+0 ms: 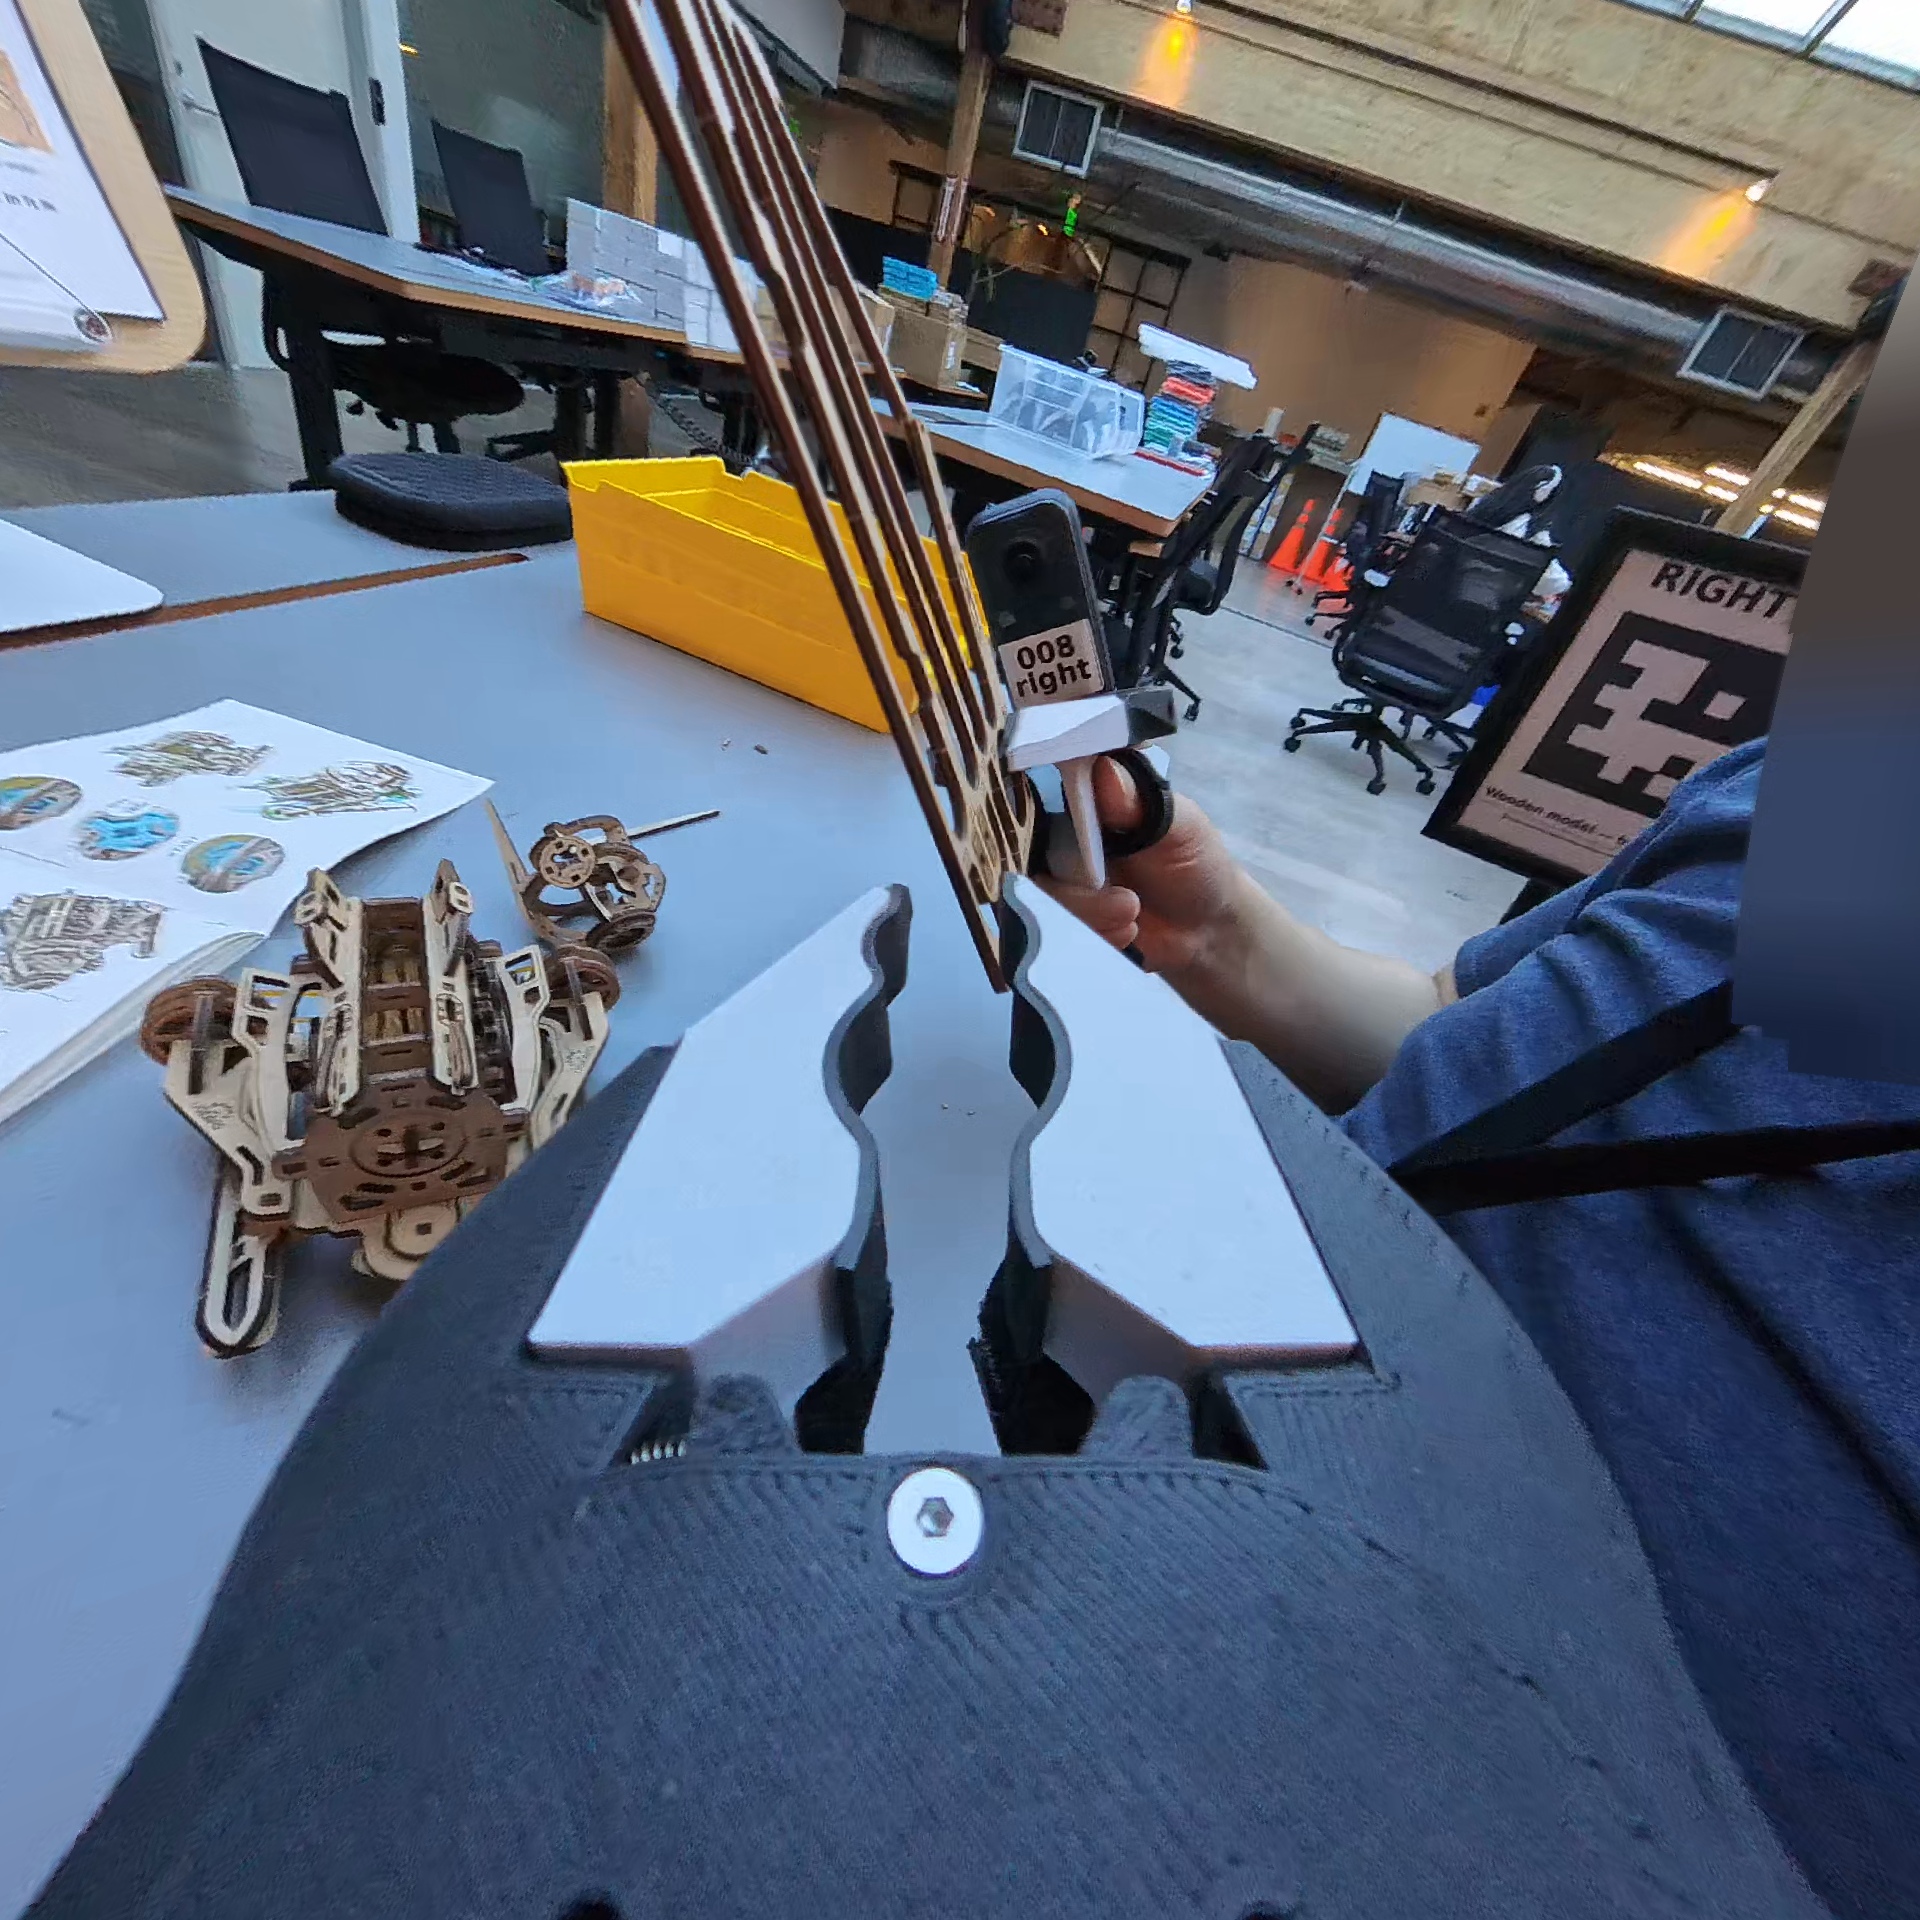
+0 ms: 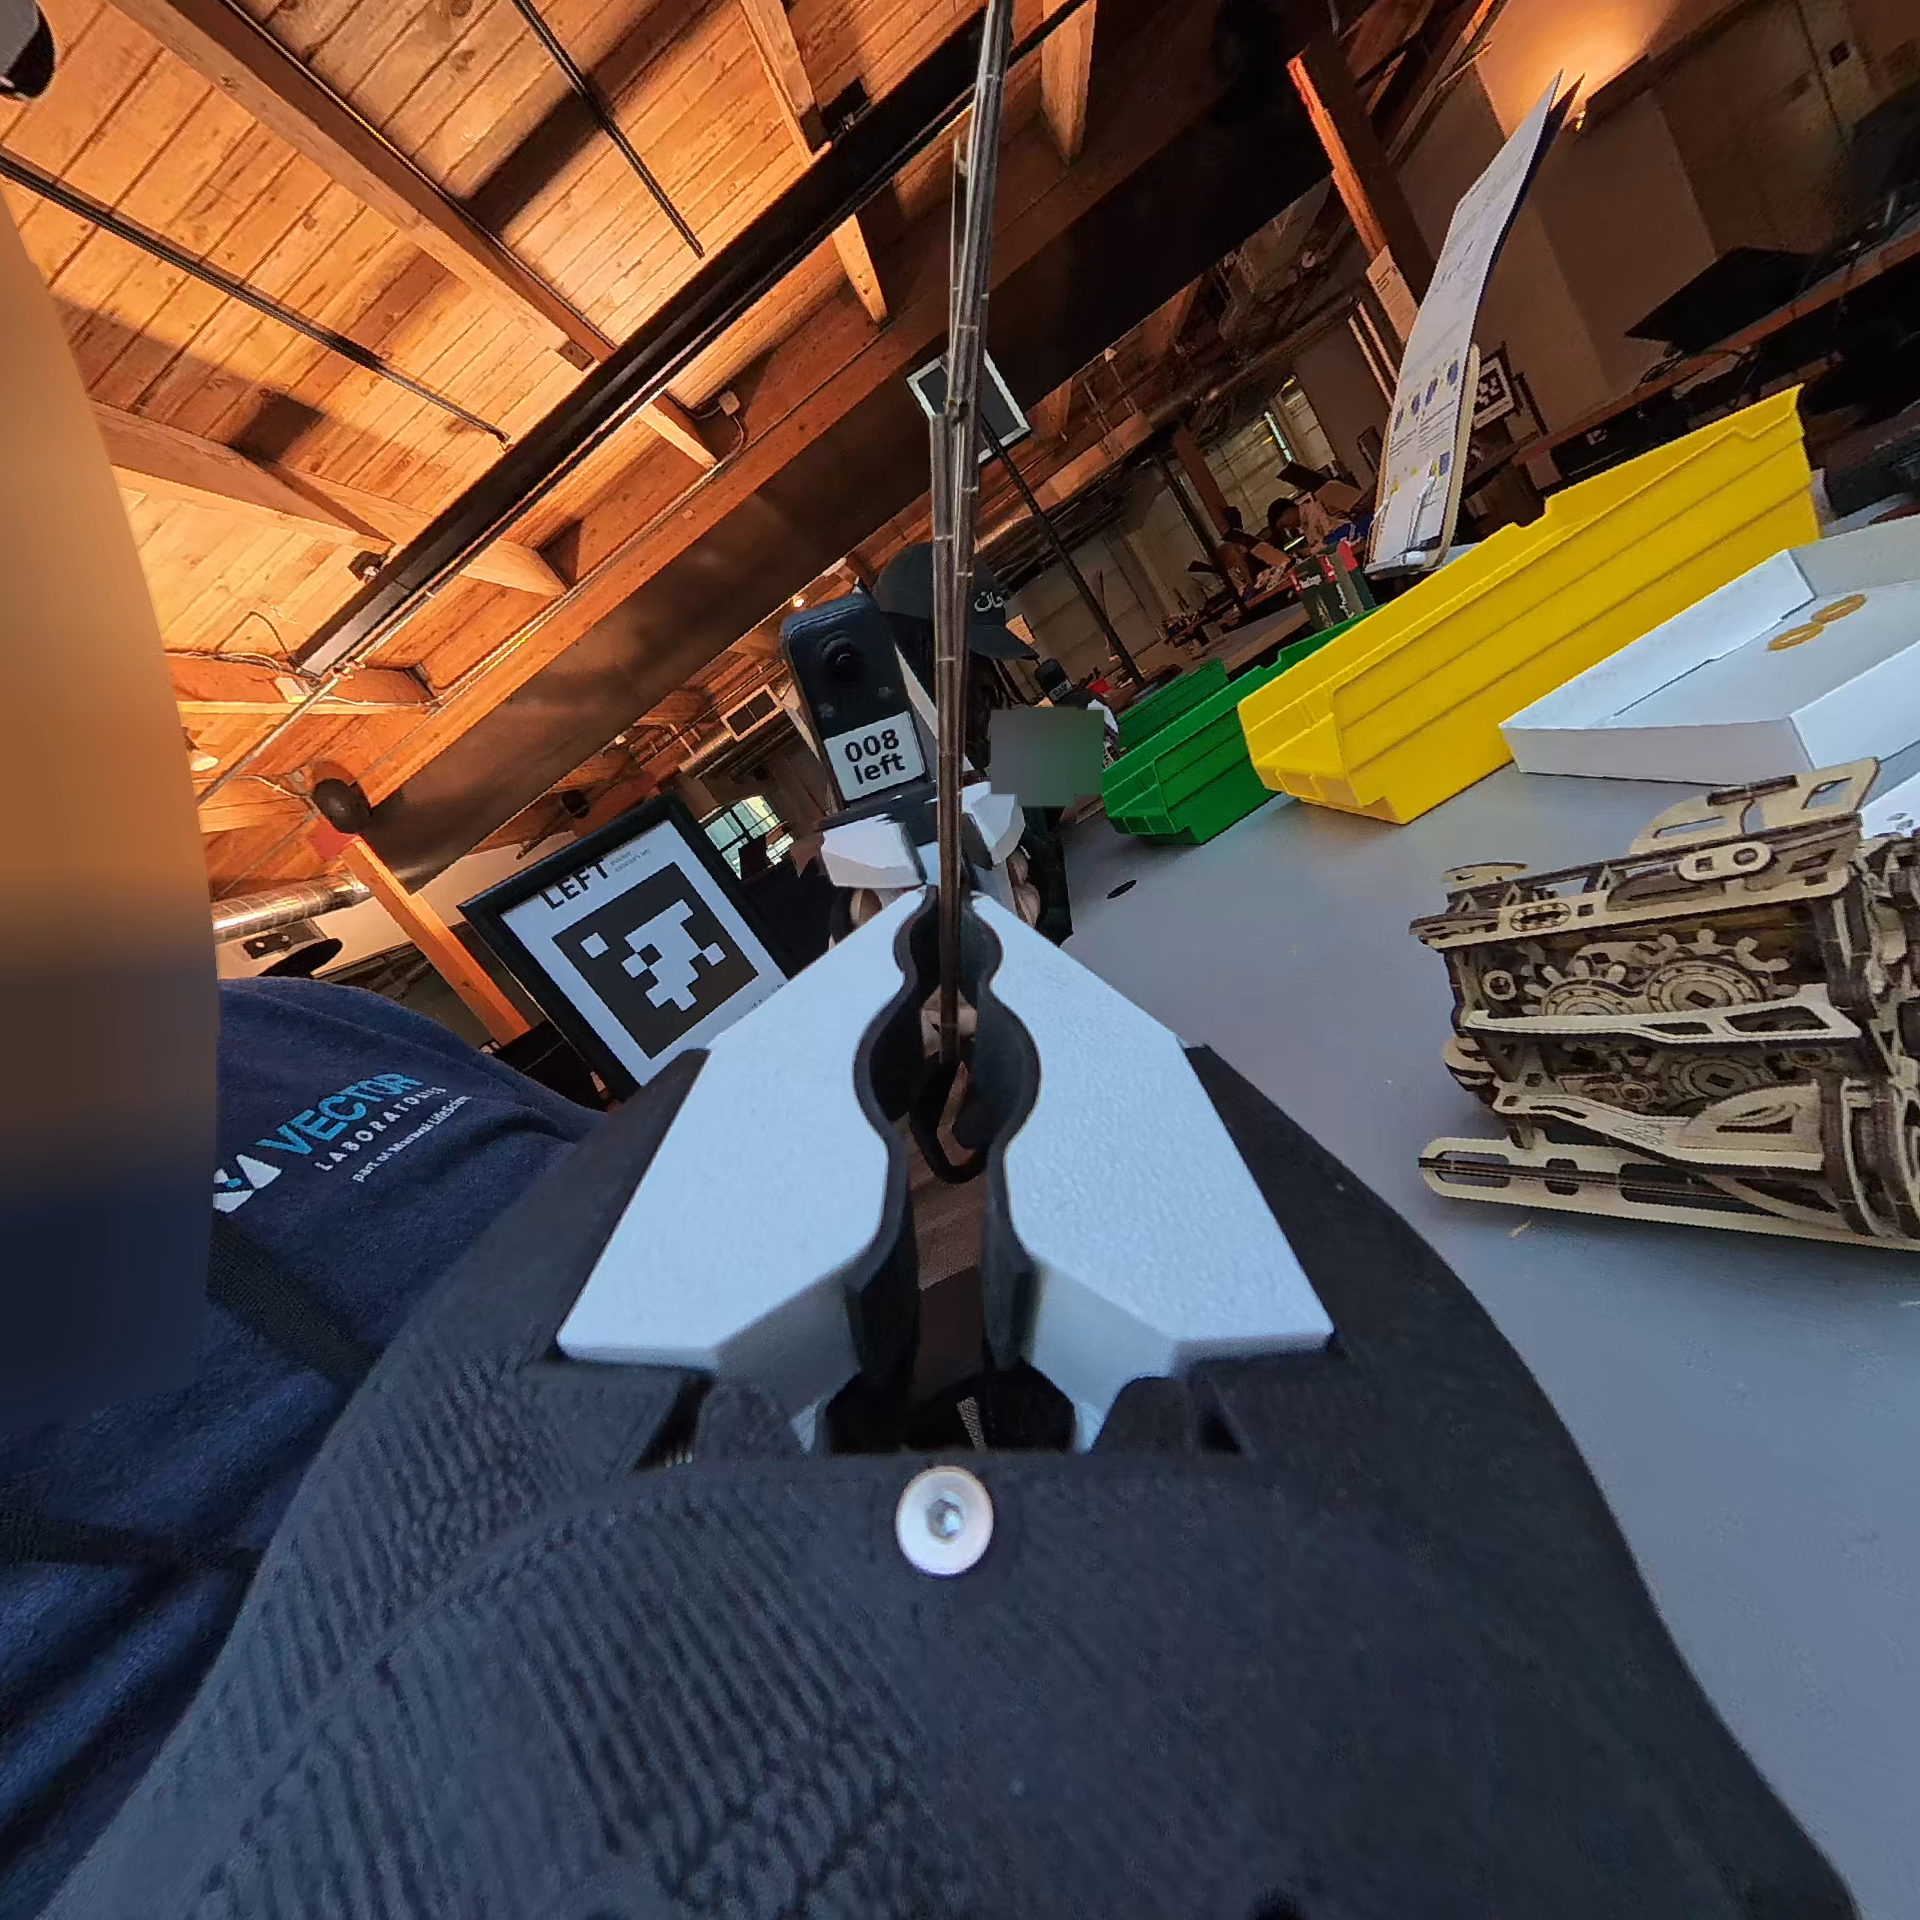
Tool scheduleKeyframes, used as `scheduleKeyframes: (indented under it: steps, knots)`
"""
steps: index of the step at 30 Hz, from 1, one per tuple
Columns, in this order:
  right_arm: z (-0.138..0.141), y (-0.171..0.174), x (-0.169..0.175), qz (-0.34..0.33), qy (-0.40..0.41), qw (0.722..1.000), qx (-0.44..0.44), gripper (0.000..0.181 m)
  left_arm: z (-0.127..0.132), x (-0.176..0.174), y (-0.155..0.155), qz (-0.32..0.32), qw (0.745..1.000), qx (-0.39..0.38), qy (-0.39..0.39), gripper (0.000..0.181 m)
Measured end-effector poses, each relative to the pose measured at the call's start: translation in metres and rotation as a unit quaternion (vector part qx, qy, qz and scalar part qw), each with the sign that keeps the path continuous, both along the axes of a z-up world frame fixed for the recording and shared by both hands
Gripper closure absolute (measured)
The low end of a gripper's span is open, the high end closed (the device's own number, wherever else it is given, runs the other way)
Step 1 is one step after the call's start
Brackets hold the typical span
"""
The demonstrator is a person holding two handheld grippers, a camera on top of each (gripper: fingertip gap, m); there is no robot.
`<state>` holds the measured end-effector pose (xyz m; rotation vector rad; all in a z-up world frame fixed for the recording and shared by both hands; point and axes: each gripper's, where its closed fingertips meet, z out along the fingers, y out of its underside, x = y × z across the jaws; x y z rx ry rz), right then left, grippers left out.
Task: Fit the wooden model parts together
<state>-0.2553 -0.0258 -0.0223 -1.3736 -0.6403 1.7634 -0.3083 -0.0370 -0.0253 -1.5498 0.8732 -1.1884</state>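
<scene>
Right wrist view shows the right gripper (image 2: 948,1029) clamped on the lower end of a thin wooden parts sheet (image 2: 951,644), edge-on, its long axis rising steeply above the grey table (image 2: 1455,1455), while the left gripper (image 1: 951,935) stands parted beside the sheet's lower edge, with the assembled wooden model (image 1: 374,1101) lying left of it.

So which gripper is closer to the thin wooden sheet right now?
Right. The right gripper is clamped on the wooden sheet's lower end; the left gripper is open just short of its edge.
</scene>
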Motion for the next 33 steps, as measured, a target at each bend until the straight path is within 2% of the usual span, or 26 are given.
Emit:
scheduleKeyframes:
  steps: [2, 6, 8, 10, 12, 18, 21, 25, 30, 32, 33]
  knots:
    - [-0.001, 0.0, 0.001, -0.001, -0.004, 1.0, -0.001, 0.181, 0.0, 0.003, -0.002, -0.015, 1.0, -0.023, -0.006, 0.179]
    - [-0.007, -0.001, 0.008, -0.008, -0.015, 1.0, -0.012, 0.181, -0.005, 0.011, -0.001, -0.025, 0.998, -0.062, -0.016, 0.178]
    - [-0.011, -0.004, 0.014, -0.008, -0.025, 1.0, -0.016, 0.181, -0.011, 0.018, -0.002, -0.032, 0.996, -0.076, -0.022, 0.167]
    - [-0.017, -0.008, 0.021, -0.008, -0.04, 0.999, -0.015, 0.181, -0.019, 0.029, -0.008, -0.056, 0.994, -0.092, -0.024, 0.17]
    - [-0.025, -0.012, 0.03, -0.009, -0.062, 0.998, -0.017, 0.181, -0.03, 0.04, -0.013, -0.08, 0.991, -0.102, -0.016, 0.18]
    - [-0.037, -0.017, 0.052, -0.014, -0.084, 0.996, -0.038, 0.181, -0.044, 0.062, -0.017, -0.125, 0.983, -0.127, -0.033, 0.18]
    - [-0.044, -0.015, 0.062, -0.02, -0.096, 0.994, -0.043, 0.181, -0.047, 0.07, -0.013, -0.125, 0.984, -0.123, -0.033, 0.168]
    - [-0.053, -0.011, 0.069, -0.017, -0.097, 0.994, -0.055, 0.181, -0.054, 0.077, -0.01, -0.134, 0.981, -0.136, -0.027, 0.18]
    - [-0.063, -0.006, 0.075, -0.006, -0.095, 0.993, -0.076, 0.181, -0.063, 0.083, -0.005, -0.124, 0.981, -0.148, -0.025, 0.179]
    - [-0.065, -0.003, 0.077, -0.003, -0.094, 0.992, -0.082, 0.181, -0.066, 0.087, -0.003, -0.116, 0.982, -0.147, -0.016, 0.164]
    - [-0.066, -0.003, 0.077, -0.002, -0.098, 0.992, -0.082, 0.181, -0.069, 0.088, -0.003, -0.115, 0.983, -0.142, -0.001, 0.173]
